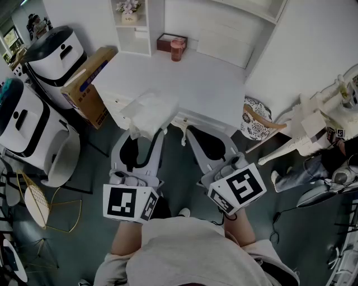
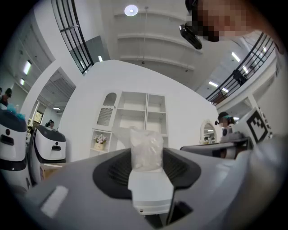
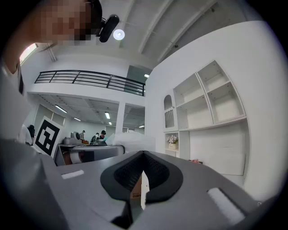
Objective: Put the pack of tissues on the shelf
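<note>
The pack of tissues, white in clear crinkled plastic, sits between the jaws of my left gripper, which is shut on it. In the left gripper view the pack stands upright between the dark pads of the left gripper. My right gripper is beside it on the right, shut with nothing in it; its jaws meet in the right gripper view. The white shelf unit stands ahead beyond a white counter; its open compartments show behind the pack.
A flower pot sits in a shelf compartment; a red box and a pink cup stand on the counter. A cardboard box, two white machines and a chair are at left. A patterned stool and a person are at right.
</note>
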